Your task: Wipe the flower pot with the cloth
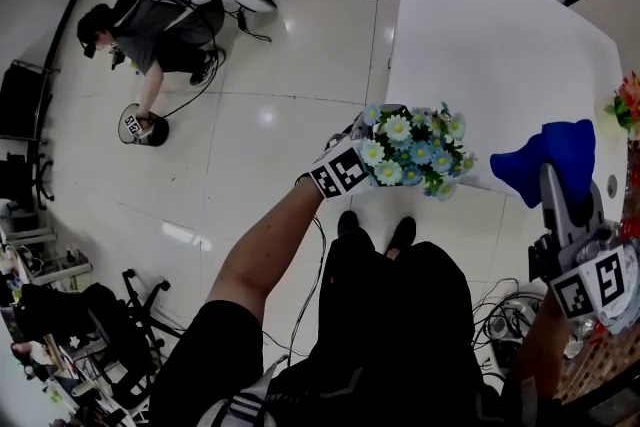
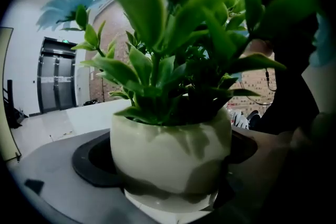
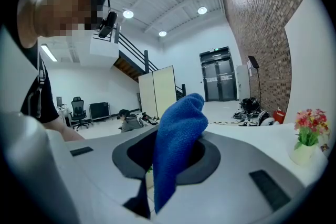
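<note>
While the left tongs (image 1: 372, 147) clench the flower pot (image 2: 170, 152), a smooth, rounded cream pot of green leaves (image 2: 157, 65) and blue flowers (image 1: 415, 150) sitting squarely between their jaws, the right tongs (image 1: 553, 177) grip a nubbly blue cloth (image 3: 176, 139) that stands up in a folded peak, near the flat white bench (image 1: 480, 35).

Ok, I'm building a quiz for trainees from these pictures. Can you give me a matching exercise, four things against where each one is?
Things:
1. flower pot
2. blue cloth
3. pot of red flowers
4. crouching person

Places:
A. on the white table
B. held by the right gripper
C. on the floor, far off
D. held by the left gripper

Pairs: 1-D, 2-B, 3-A, 4-C.
</note>
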A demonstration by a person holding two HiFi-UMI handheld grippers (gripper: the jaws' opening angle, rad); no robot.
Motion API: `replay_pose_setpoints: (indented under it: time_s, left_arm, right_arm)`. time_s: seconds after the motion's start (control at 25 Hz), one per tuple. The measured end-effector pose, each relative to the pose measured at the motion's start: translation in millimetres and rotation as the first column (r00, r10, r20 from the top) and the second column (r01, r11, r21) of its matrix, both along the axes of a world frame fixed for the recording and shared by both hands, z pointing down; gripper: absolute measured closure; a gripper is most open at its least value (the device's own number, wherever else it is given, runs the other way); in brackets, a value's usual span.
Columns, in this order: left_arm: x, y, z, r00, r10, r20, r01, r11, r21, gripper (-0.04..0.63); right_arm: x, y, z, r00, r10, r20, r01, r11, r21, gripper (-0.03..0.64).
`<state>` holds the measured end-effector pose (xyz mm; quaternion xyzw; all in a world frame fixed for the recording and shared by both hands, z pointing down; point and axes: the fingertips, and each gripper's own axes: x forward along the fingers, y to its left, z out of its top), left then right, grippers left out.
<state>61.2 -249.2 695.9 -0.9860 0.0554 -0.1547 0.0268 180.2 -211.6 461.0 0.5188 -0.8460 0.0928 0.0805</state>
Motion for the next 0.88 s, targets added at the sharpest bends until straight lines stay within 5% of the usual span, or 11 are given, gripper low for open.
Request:
replay_pose_setpoints:
  time_s: [0.4, 0.88]
  left_arm:
    - [-1.6, 0.4, 0.2, 1.0, 0.028, 0.015, -0.028, 1.0, 0.011, -0.001]
    - [7.2, 3.7, -6.8, 0.998, -0.004, -0.068, 0.004, 1.0, 0.001, 0.015]
  right_arm:
    - [-7.0, -7.0, 11.2, 1.0, -0.02, -0.022, 0.019, 0.999, -0.03, 0.54]
    - [-3.0, -8.1, 19.1, 1.0, -0.02, -0.011, 0.02, 1.0, -0.015, 0.54]
